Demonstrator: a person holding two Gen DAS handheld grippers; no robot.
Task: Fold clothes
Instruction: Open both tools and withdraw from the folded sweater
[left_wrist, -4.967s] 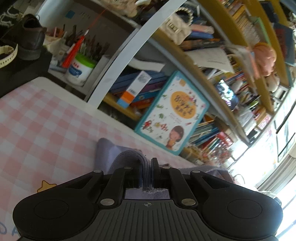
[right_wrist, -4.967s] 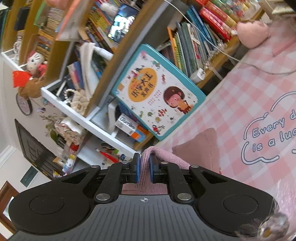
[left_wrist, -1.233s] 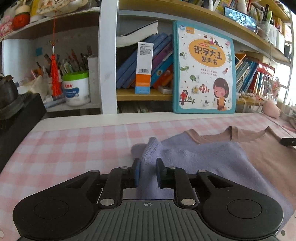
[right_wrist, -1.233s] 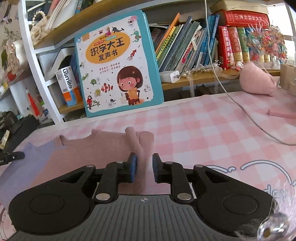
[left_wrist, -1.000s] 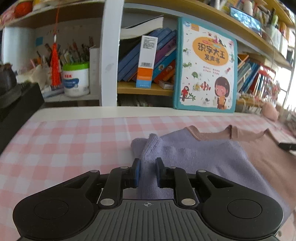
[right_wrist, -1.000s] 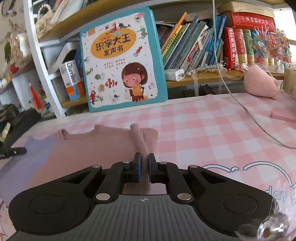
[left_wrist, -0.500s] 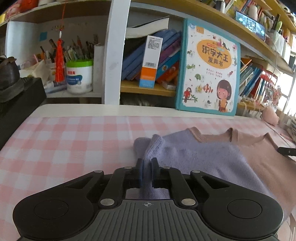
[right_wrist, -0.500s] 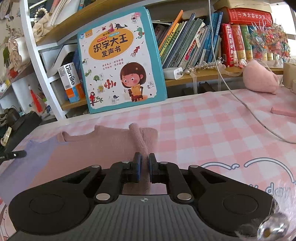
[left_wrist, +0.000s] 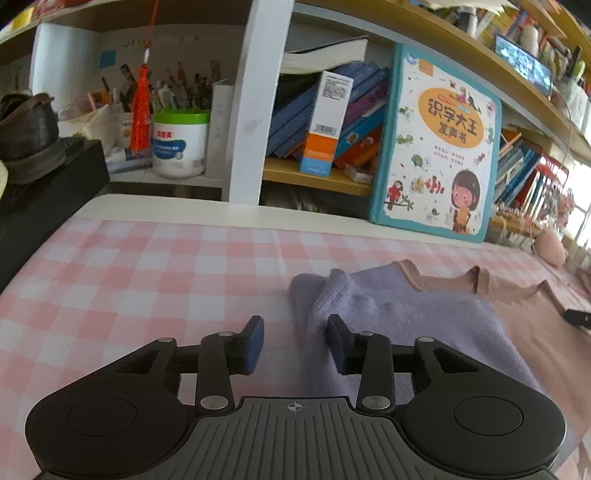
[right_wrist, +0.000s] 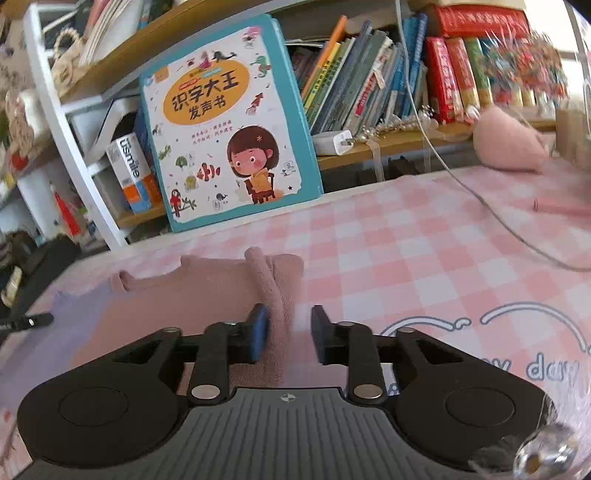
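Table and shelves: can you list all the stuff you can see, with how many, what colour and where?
Sweater: one, purple and pink, flat on the table.
Tablecloth: one, pink and white checks, over the table.
Picture book: one, teal edge with a cartoon girl, leaning on the shelf.
Books: many, mixed colours, on the shelf.
Tub: one, white with green lid, on the left shelf.
Tassel: one, red, hanging by the tub.
Box: one, white and orange, leaning on books.
Shoe: one, brown, far left.
Cable: one, white, across the table.
Plush: one, pink, right.
Left tongs: one, black, open at the purple edge.
Right tongs: one, black, open at the pink edge.
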